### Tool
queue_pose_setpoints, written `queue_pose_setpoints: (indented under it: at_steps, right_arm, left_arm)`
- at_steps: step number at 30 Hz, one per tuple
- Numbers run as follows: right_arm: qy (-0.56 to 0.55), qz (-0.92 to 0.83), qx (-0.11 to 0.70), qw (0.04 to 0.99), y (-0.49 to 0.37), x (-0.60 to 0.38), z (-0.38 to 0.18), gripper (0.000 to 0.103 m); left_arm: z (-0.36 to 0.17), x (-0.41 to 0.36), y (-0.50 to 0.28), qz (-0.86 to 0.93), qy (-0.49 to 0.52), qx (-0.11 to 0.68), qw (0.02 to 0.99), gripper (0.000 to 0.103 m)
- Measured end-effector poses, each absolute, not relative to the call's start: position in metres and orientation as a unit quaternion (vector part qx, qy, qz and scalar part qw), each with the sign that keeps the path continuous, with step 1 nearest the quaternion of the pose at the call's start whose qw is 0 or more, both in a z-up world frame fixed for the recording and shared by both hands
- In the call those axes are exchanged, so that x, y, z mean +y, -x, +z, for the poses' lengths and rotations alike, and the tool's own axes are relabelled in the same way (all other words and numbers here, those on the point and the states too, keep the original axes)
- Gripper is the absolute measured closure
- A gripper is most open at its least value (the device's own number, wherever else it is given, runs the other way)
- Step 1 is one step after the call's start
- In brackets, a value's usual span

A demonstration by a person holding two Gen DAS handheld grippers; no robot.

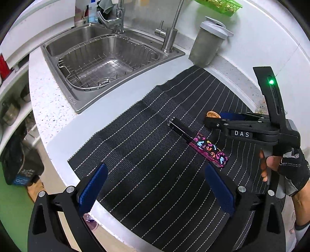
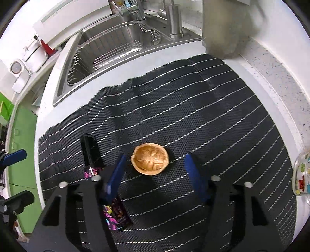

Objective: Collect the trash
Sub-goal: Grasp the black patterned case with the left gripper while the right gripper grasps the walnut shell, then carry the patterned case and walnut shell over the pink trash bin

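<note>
A tan walnut shell half (image 2: 149, 159) lies hollow side up on the black striped mat (image 2: 193, 116). My right gripper (image 2: 154, 175) is open, its blue pads on either side of the shell and just short of it. A long black and purple patterned wrapper box (image 1: 199, 142) lies on the mat (image 1: 145, 155), left of the shell (image 1: 212, 114); it also shows under my right gripper (image 2: 114, 213). My left gripper (image 1: 156, 191) is open and empty over the mat's near edge. The right gripper (image 1: 215, 120) shows in the left wrist view.
A steel sink (image 1: 81, 36) with a wire rack (image 1: 108, 62) and taps lies beyond the mat. A grey lidded shaker cup (image 1: 207, 42) stands at the back. A green basket (image 1: 220, 5) hangs on the wall. A printed glass (image 2: 301, 174) stands at the right.
</note>
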State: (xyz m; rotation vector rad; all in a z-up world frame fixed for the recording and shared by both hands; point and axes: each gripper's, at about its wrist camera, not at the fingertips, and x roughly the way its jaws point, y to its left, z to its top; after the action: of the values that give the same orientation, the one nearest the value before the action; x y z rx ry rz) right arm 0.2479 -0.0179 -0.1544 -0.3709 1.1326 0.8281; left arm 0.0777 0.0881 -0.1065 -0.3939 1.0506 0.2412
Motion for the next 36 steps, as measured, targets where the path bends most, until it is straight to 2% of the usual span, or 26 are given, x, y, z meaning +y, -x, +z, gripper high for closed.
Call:
queue_pose_setpoints:
  at_steps: [2, 13, 24, 25, 26, 28, 29, 33, 36]
  right_arm:
    - [0.171, 0.377, 0.517, 0.749, -0.248, -0.018, -0.154, 0.066]
    - [0.153, 0.363, 0.508, 0.766, -0.250, -0.053, -0.133, 0.066]
    - [0.123, 0.352, 0.505, 0.778, -0.255, -0.114, -0.123, 0.066]
    - [0.121, 0.353, 0.505, 0.779, -0.255, -0.118, -0.123, 0.066]
    - [0.118, 0.353, 0.505, 0.779, -0.255, -0.121, -0.123, 0.066]
    - [0.114, 0.354, 0.504, 0.779, -0.256, -0.127, -0.123, 0.066]
    - [0.113, 0.355, 0.504, 0.779, -0.257, -0.130, -0.123, 0.066]
    - [0.106, 0.361, 0.502, 0.779, -0.258, -0.135, -0.121, 0.066]
    - [0.105, 0.368, 0.501, 0.777, -0.258, -0.135, -0.120, 0.066]
  left_arm:
    - [-0.107, 0.088, -0.079, 0.114, 0.186, 0.498, 0.839, 0.007]
    - [-0.102, 0.058, -0.106, 0.118, 0.189, 0.499, 0.837, 0.007]
    - [-0.116, 0.031, -0.148, 0.148, 0.247, 0.500, 0.817, 0.009]
    - [-0.120, 0.031, -0.150, 0.155, 0.251, 0.502, 0.813, 0.016]
    - [-0.124, 0.031, -0.152, 0.163, 0.255, 0.505, 0.809, 0.028]
    - [-0.133, 0.032, -0.156, 0.179, 0.259, 0.512, 0.799, 0.040]
    - [-0.137, 0.032, -0.157, 0.184, 0.260, 0.516, 0.795, 0.051]
    - [-0.144, 0.031, -0.156, 0.194, 0.251, 0.526, 0.789, 0.068]
    - [-0.146, 0.030, -0.154, 0.199, 0.240, 0.527, 0.791, 0.070]
